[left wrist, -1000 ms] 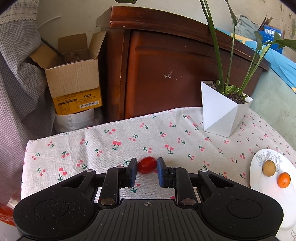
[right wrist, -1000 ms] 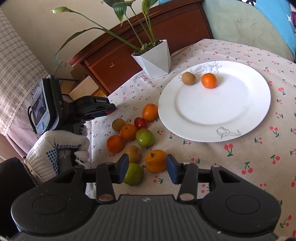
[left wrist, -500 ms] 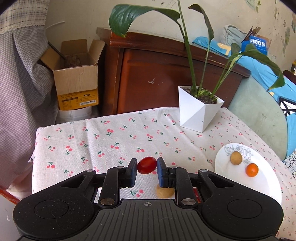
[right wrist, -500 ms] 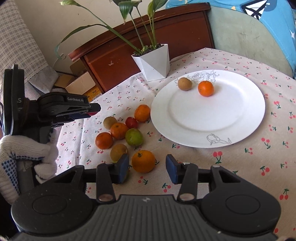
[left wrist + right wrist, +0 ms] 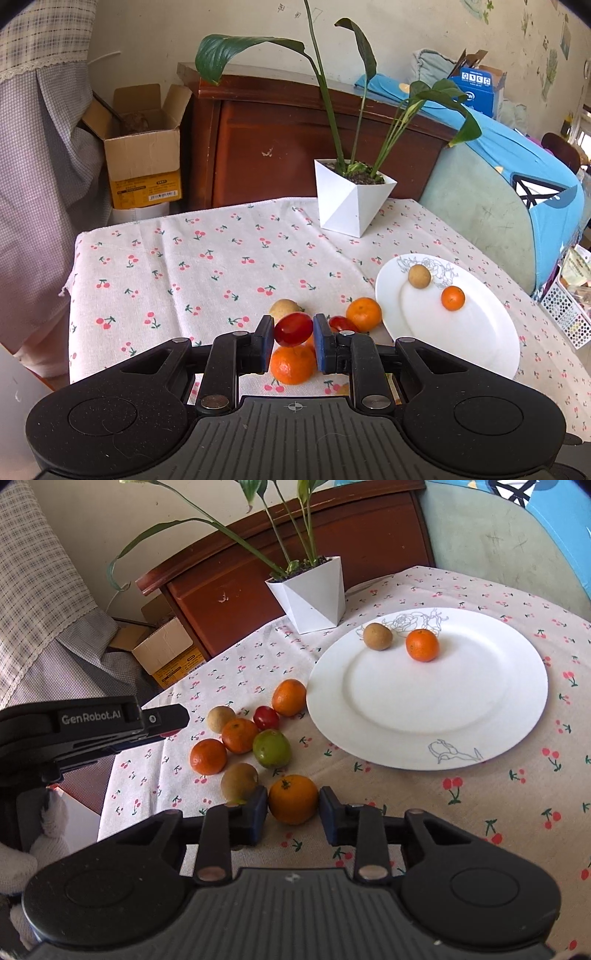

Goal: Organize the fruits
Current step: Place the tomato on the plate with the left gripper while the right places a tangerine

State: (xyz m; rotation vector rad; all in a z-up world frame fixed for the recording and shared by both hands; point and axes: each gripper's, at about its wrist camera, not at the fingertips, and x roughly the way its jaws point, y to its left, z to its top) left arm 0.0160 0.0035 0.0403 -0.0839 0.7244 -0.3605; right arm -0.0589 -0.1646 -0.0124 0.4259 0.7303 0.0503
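My left gripper [image 5: 293, 341] is shut on a red cherry tomato [image 5: 293, 329] and holds it above the fruit pile; it also shows in the right wrist view [image 5: 162, 722] at the left. My right gripper [image 5: 293, 814] is open, its jaws either side of an orange [image 5: 293, 798] on the cloth. A white plate [image 5: 498, 716] holds a kiwi [image 5: 377, 636] and a small orange [image 5: 422, 644]. Left of the plate lie several loose fruits: oranges [image 5: 208, 756], a green fruit [image 5: 271, 747], a red tomato [image 5: 266, 717] and kiwis [image 5: 239, 782].
A white angular plant pot [image 5: 314, 598] stands at the back of the cherry-print tablecloth [image 5: 480, 812], its long leaves reaching over the table. Behind are a wooden cabinet [image 5: 295, 147] and a cardboard box [image 5: 142, 147]. A blue-covered chair [image 5: 517, 184] is at the right.
My left gripper has lifted and pulled back with the tomato, so the fruit pile and plate now show below it. My right gripper has closed in around the front orange.
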